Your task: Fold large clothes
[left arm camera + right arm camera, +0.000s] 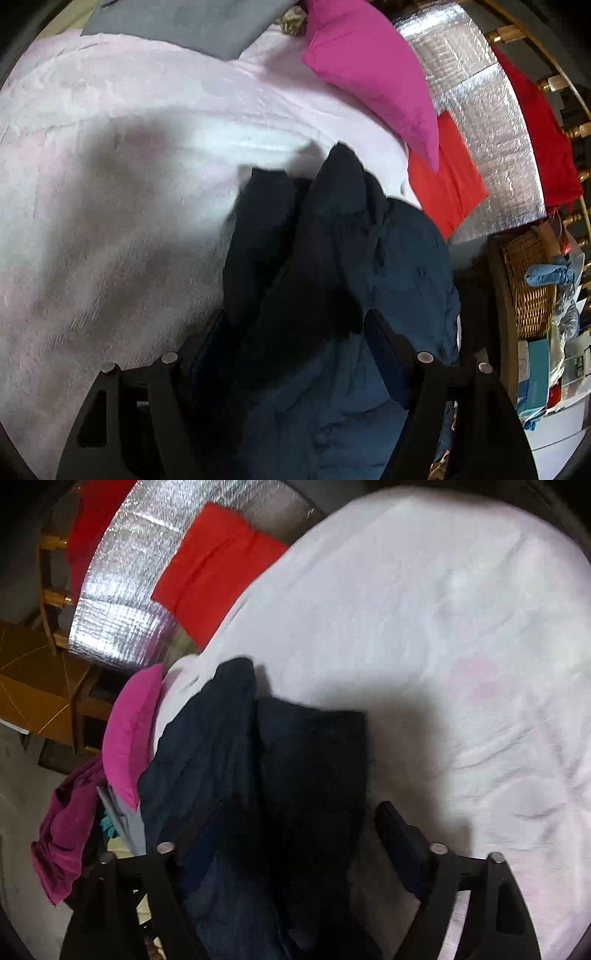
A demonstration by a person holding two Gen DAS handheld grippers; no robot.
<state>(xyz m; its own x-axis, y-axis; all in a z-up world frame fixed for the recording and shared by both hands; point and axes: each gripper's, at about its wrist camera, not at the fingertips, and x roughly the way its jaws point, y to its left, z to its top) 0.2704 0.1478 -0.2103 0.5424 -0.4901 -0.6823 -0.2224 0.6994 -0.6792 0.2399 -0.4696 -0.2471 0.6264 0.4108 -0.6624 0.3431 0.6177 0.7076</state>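
Note:
A dark navy garment (332, 258) hangs bunched above a pale pink bedsheet (110, 184). In the left wrist view it fills the gap between the fingers of my left gripper (295, 332), whose jaws stand wide apart with cloth between them. In the right wrist view the same navy garment (258, 775) drapes over the left finger of my right gripper (295, 827); the right finger (399, 834) stands apart from the cloth. The bedsheet (443, 627) lies beneath. Whether either gripper pinches the cloth is hidden.
A magenta pillow (369, 74) and a red cloth (447, 184) lie at the bed's edge beside a silver foil mat (480, 110). A wicker basket (528, 288) stands at right. A grey pillow (184, 22) lies at the far side. A magenta garment (66, 830) hangs at left.

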